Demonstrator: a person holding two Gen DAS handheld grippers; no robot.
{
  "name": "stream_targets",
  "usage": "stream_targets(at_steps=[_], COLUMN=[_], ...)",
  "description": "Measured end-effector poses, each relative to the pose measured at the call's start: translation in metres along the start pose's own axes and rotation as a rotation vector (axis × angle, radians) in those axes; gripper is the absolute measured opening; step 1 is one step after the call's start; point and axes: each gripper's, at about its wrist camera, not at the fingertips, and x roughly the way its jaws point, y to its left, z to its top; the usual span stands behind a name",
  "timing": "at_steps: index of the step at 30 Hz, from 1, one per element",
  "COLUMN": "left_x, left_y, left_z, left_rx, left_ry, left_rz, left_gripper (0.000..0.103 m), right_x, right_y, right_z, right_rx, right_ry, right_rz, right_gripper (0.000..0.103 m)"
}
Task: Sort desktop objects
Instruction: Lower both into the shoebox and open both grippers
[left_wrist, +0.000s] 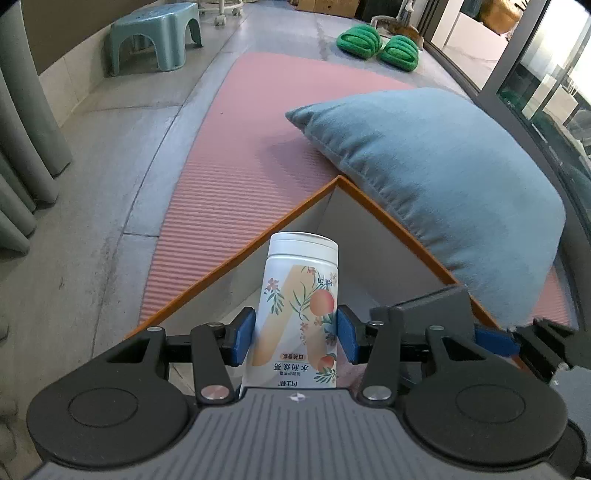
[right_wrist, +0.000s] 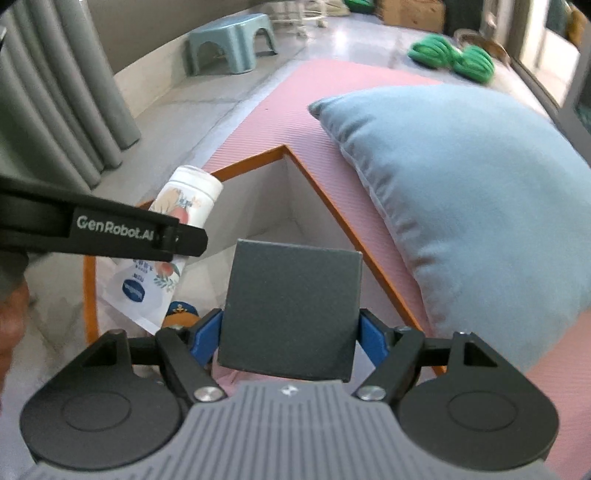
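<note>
Bottle sits clenched in my left gripper; my right gripper clamps the grey box; both poised over the orange-rimmed bin for dropping.

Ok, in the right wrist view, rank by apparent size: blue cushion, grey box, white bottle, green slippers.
1. blue cushion
2. grey box, though it sits nearest the camera, held in the right tool
3. white bottle, partly hidden by the left tool
4. green slippers, far off, so true size is unsure
</note>
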Motion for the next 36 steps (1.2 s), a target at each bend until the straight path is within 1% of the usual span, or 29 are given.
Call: stream_targets(at_steps=[4, 9, 11, 13, 15, 17, 20, 23, 30, 36], left_x=[0.007, 0.010, 0.012, 0.014, 0.016, 0.016, 0.016, 0.013, 0.004, -0.008], left_y=[0.008, 0.018, 0.021, 0.026, 0.031, 0.033, 0.036, 0.038, 0.031, 0.017], left_z=[-0.003, -0.008, -0.010, -0.009, -0.008, -0.008, -0.009, -0.009, -0.006, -0.001], left_rx=[-0.030, -0.103, -0.127, -0.164, -0.187, -0.184, -0.186, -0.207, -0.206, -0.173], left_ry=[0.007, -0.005, -0.014, -0.029, -0.036, -0.042, -0.035, -0.041, -0.048, -0.056], left_rz=[0.020, 0.048, 0.037, 0.007, -0.017, -0.017, -0.003, -0.006, -0.022, -0.027], left_gripper=[0.055, 0.055, 0.055, 0.056, 0.056, 0.056, 0.059, 0.060, 0.060, 0.060], right_x=[0.018, 0.037, 0.044, 0.049, 0.051, 0.051, 0.052, 0.054, 0.041, 0.022], right_y=[0.009, 0.020, 0.025, 0.028, 0.031, 0.035, 0.036, 0.029, 0.010, 0.003], right_z=[0.006, 0.017, 0.021, 0.027, 0.031, 0.030, 0.024, 0.019, 0.009, 0.013], right_rx=[-0.068, -0.161, -0.201, -0.216, -0.230, -0.240, -0.265, -0.250, -0.184, -0.175], right_ry=[-0.021, -0.059, -0.072, -0.089, -0.123, -0.144, -0.152, -0.133, -0.127, -0.132], right_rz=[-0.013, -0.014, -0.019, -0.028, -0.046, -0.050, -0.047, -0.051, -0.001, 0.035], right_gripper=[0.078, 0.078, 0.078, 0.078, 0.079, 0.081, 0.084, 0.085, 0.085, 0.085])
